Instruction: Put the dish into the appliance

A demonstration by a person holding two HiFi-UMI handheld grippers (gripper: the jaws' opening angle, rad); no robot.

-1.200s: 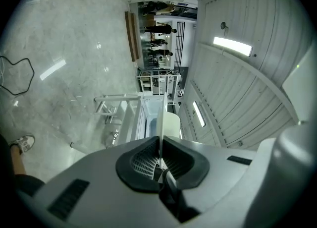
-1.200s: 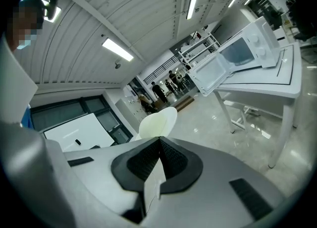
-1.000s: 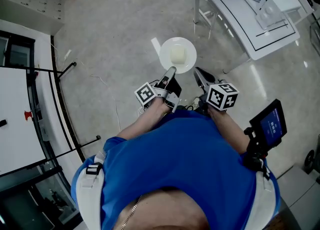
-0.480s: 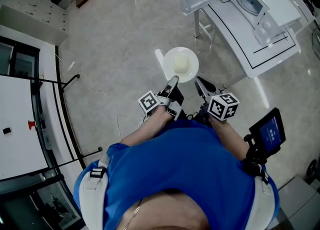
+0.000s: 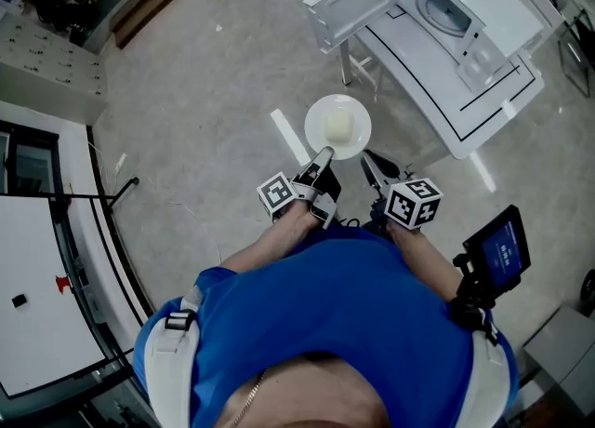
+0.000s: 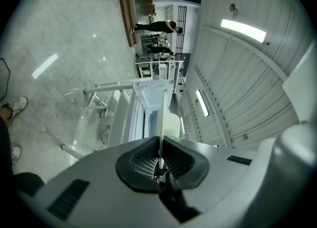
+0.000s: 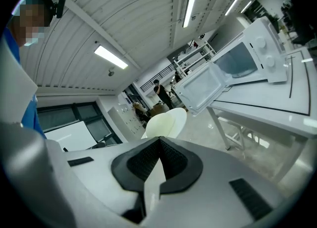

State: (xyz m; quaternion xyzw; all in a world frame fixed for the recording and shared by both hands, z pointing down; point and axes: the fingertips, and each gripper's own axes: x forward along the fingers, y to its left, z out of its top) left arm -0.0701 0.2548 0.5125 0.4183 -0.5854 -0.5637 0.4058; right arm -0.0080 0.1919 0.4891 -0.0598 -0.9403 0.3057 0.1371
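The dish [image 5: 357,140], one white plate with one pale lump [image 5: 339,124] on it, hangs in the air at upper centre of the head view. Its near rim is pinched by the left gripper [image 5: 323,158]; in the left gripper view the plate [image 6: 162,118] shows edge-on between the pads. The right gripper [image 5: 370,164] sits just right of it, jaws pressed together with nothing between them, clear of the plate. Bare floor [image 5: 204,91] lies open to the left and above. At upper right one microwave [image 5: 444,9] stands on one white table [image 5: 423,73], its door [image 5: 351,7] swung wide. The door's edge juts out past the table's edge, near the dish but apart from it.
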